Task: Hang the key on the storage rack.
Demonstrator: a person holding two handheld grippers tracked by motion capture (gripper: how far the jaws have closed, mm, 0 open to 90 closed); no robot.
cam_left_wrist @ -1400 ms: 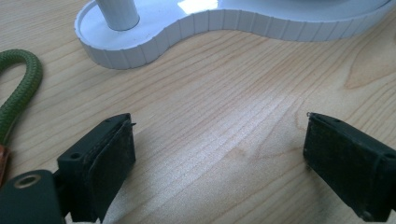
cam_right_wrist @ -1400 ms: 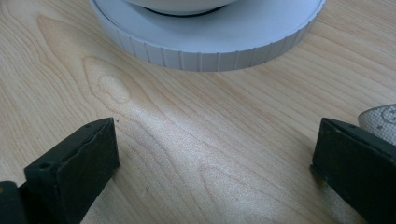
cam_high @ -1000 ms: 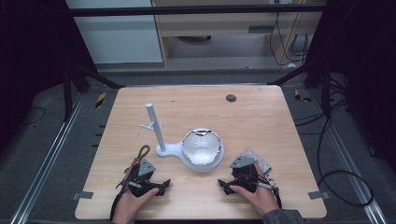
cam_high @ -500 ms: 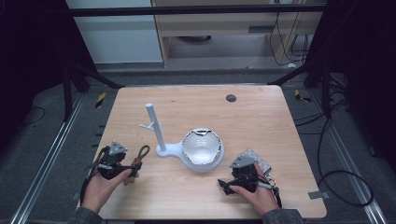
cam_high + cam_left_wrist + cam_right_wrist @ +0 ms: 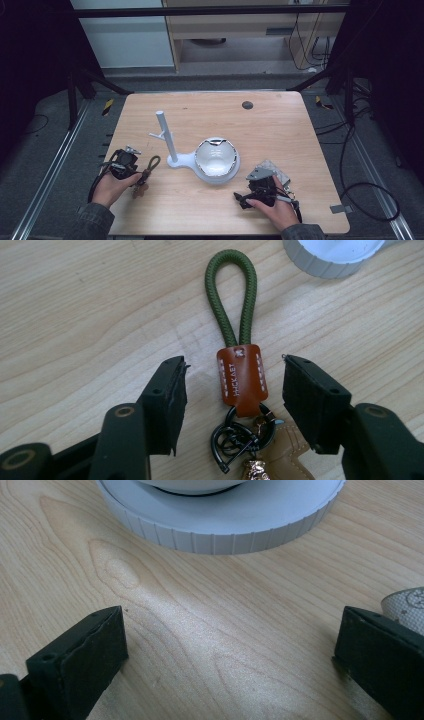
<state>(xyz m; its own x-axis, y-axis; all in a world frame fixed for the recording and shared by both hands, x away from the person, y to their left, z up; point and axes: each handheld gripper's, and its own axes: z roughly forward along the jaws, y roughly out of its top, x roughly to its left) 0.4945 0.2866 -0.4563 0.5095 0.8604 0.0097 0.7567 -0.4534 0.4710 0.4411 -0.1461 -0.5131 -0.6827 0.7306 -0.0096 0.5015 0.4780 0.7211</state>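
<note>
A keychain [image 5: 239, 377] lies flat on the wooden table: a green cord loop, a brown stitched leather tab, black rings and a tan piece. The jaws of my left gripper [image 5: 236, 375] stand on either side of the leather tab with a gap at each pad. They have just been closing, and the tab lies between them untouched. In the high view the keychain [image 5: 152, 163] lies at the table's left, with the left gripper [image 5: 136, 172] just left of it. My right gripper [image 5: 230, 625] is wide open over bare wood, near the front right [image 5: 246, 192].
A white stand with an upright post [image 5: 165, 134] and a round ribbed base holding a shiny bowl [image 5: 216, 157] sits mid-table; its base [image 5: 225, 527] lies just ahead of the right gripper. A pale woven item [image 5: 407, 607] lies beside the right jaw. A dark hole [image 5: 247, 105] marks the far side.
The left hand has swung from the front edge out to the left and now faces the keychain, with its jaws narrower. The keychain and the right hand have not moved.
</note>
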